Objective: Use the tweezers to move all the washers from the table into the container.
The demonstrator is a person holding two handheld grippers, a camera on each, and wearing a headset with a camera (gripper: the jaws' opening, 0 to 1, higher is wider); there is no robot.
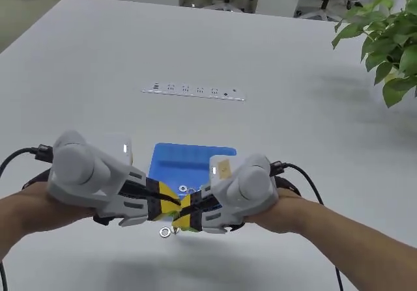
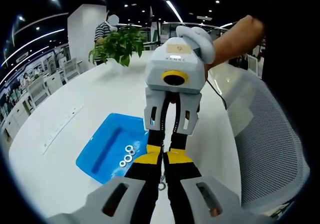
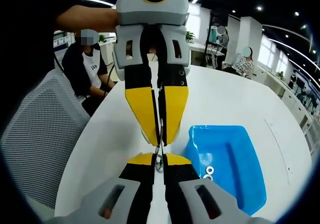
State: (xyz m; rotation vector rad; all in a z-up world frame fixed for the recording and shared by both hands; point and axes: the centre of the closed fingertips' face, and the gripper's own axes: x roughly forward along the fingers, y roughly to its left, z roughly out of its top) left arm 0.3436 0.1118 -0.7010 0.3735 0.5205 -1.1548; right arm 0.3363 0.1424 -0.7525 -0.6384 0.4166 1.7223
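The blue container has its near edge hidden; the tweezers are mostly covered by jaws.

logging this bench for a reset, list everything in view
table: one, white, under everything
container: one, blue, on the table
washers: a few, silver, inside the container
washer: one, silver, on the table nearer the person
tweezers: one, metal, clamped by both grippers
power strip: one, white, beyond the container
plant: one, green, far right
chairs: several, grey, around the table
left gripper: one, grey, yellow fingers, shut on tweezers
right gripper: one, grey, shut on tweezers
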